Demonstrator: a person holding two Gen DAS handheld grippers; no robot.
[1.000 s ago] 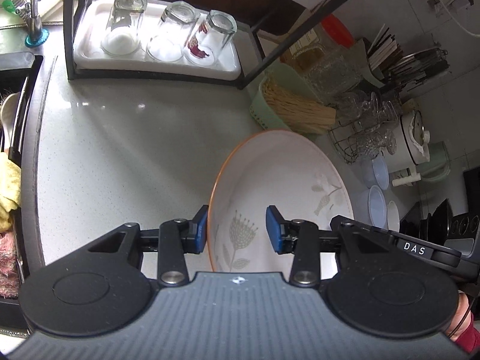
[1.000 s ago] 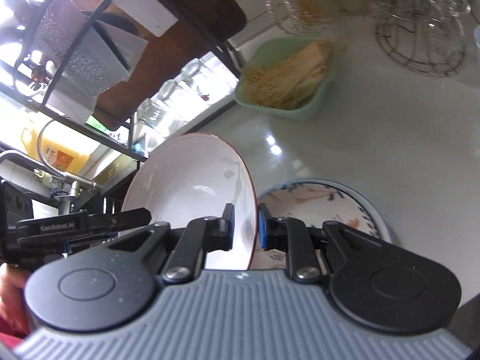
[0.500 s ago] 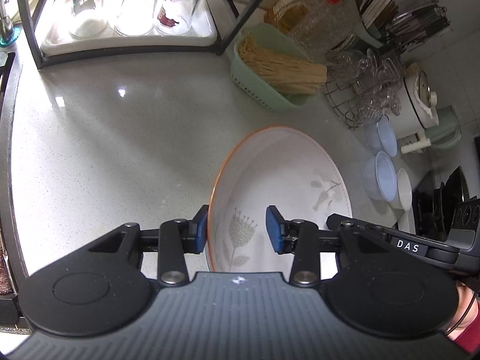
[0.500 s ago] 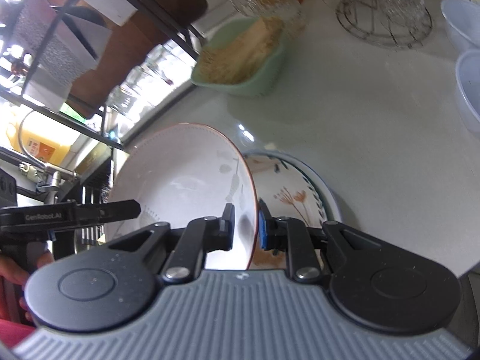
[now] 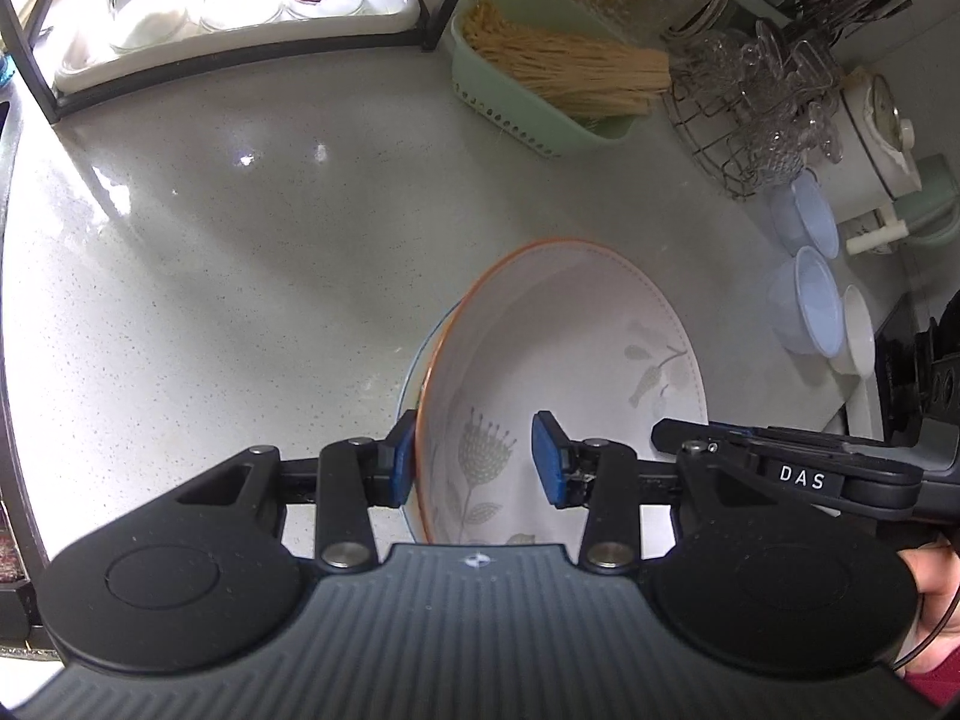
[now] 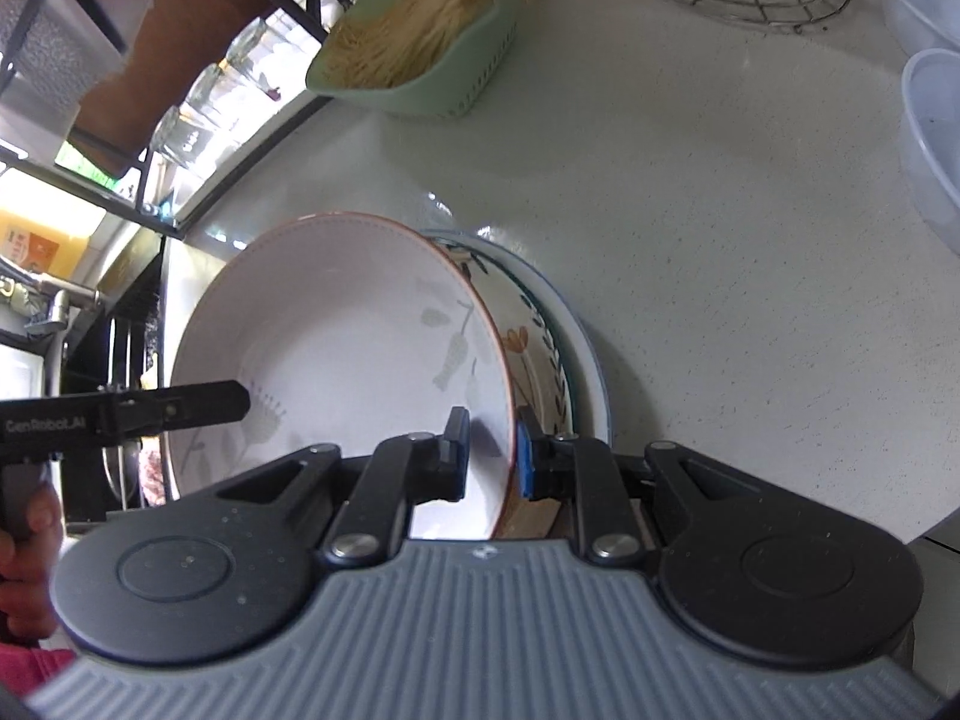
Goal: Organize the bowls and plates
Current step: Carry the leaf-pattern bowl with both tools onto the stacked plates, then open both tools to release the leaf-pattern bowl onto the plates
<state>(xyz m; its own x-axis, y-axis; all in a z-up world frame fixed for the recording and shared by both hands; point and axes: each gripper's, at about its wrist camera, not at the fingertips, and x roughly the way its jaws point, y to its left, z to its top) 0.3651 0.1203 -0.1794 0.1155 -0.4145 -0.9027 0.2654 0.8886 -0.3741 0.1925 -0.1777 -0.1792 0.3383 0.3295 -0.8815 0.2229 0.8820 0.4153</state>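
Observation:
A white bowl with an orange rim and pale flower prints hangs tilted just above the counter, held by both grippers. My left gripper straddles its near rim, one blue pad outside and one inside, shut on it. On the opposite rim my right gripper is pinched shut, and from here the bowl fills the middle. Under the bowl lies a floral plate on a blue-rimmed plate; only the blue rim peeks out in the left wrist view.
A green basket of pale sticks stands at the back. A tray of upturned glasses sits in a black rack at the far left. A wire stand of glass cups, translucent bowls and a white pot line the right.
Both grippers have come down toward the counter with the bowl between them. The floral and blue-rimmed plates now lie closer under the bowl.

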